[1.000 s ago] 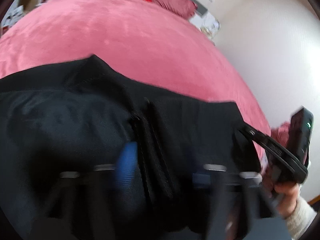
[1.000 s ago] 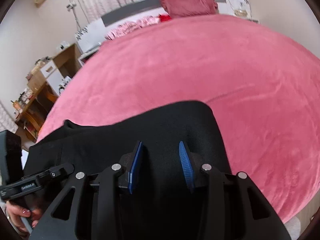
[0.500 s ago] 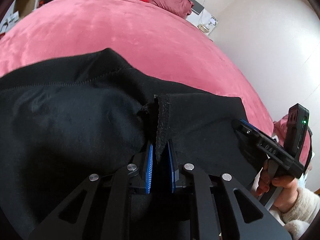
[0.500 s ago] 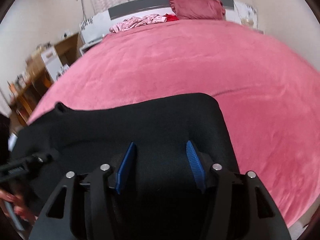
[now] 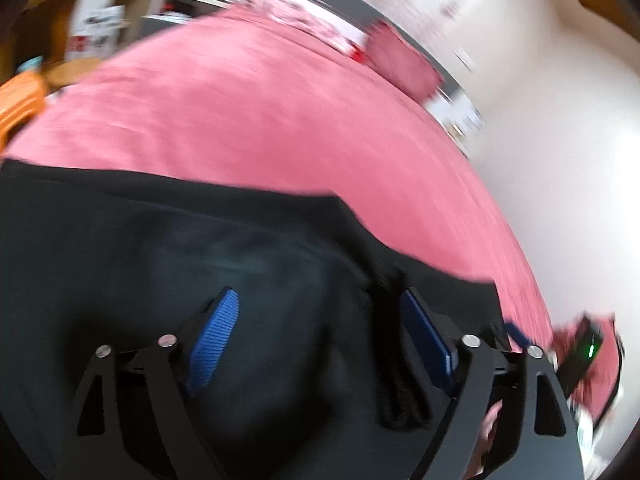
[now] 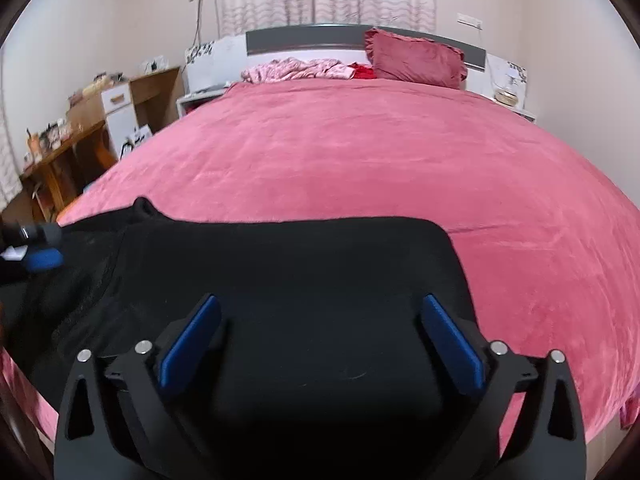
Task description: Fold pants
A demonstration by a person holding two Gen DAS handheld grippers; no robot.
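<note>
Both our left gripper (image 5: 316, 332) and right gripper (image 6: 320, 340) hang spread over the black fabric pants (image 6: 280, 272), whose length runs sideways across the pink bed (image 6: 360, 152).

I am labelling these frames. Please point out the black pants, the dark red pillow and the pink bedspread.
black pants (image 6: 304, 280), right wrist view, flat middle.
dark red pillow (image 6: 416, 58), right wrist view, front face.
pink bedspread (image 6: 340, 152), right wrist view, bare centre.

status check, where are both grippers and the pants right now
Left gripper open above the black pants, gripping nothing. Right gripper open, also empty. Pants flat on the pink bedspread. Nothing in the way.
</note>
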